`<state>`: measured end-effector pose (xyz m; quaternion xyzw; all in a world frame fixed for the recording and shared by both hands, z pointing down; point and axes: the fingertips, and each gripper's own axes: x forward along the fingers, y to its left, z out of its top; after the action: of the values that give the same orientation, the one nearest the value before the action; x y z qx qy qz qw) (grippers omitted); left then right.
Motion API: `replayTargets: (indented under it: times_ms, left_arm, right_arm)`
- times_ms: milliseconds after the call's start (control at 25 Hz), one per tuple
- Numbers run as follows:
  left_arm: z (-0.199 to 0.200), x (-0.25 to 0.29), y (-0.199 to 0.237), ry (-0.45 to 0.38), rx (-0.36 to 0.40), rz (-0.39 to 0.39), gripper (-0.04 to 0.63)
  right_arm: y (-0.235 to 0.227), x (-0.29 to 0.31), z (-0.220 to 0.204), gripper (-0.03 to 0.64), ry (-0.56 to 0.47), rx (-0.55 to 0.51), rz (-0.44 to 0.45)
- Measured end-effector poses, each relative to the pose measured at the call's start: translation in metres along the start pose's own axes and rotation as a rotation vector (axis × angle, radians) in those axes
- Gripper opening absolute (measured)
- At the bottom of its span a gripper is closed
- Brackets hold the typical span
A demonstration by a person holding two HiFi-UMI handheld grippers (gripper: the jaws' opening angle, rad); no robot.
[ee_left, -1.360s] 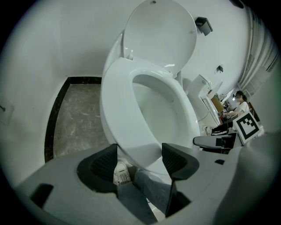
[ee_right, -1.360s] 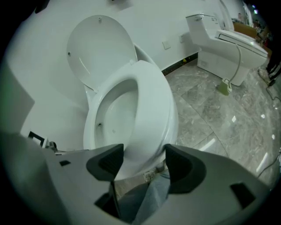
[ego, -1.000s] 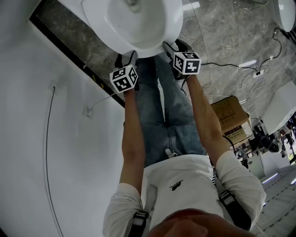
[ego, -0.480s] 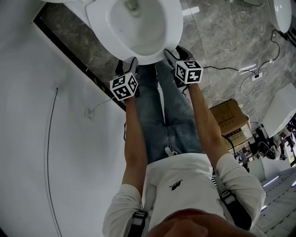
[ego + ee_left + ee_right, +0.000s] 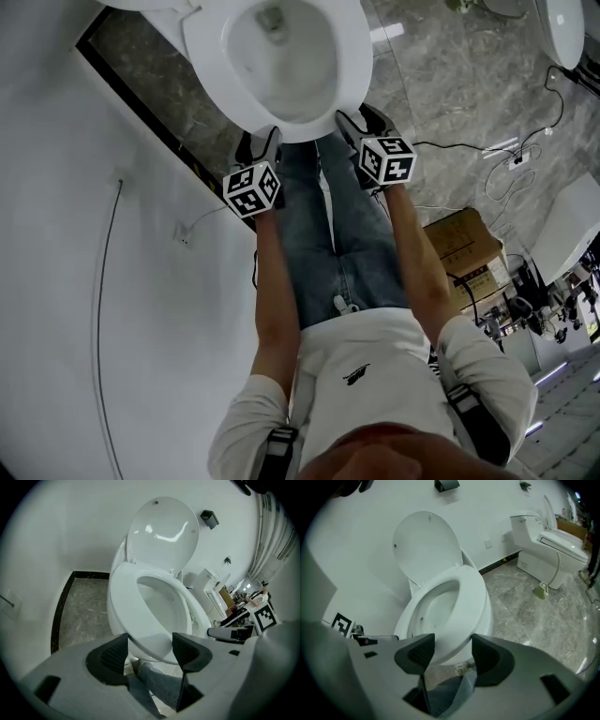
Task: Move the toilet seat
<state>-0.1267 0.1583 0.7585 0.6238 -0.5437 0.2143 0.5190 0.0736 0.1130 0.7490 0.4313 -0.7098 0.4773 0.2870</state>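
Left gripper [image 5: 150, 649] and right gripper [image 5: 453, 652], jaws spread and empty, are hovering beside the lowered seat's [image 5: 354, 66] near edge; lid [image 5: 161, 531] is standing upright.

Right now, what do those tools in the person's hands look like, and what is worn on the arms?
The left gripper and right gripper have pale grey bodies with black ribbed pads. Each carries a white cube printed with black square markers. The person wears a white short-sleeved shirt with dark shoulder straps.
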Motion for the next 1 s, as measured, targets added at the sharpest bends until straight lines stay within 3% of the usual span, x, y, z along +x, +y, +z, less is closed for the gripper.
replayTargets:
  times_ms: [1000]
  left_arm:
    - [0.054, -0.060, -0.030, -0.111, -0.074, -0.073, 0.302]
  right_arm:
    - [0.040, -0.062, 0.058, 0.265, -0.149, 0.038, 0.029]
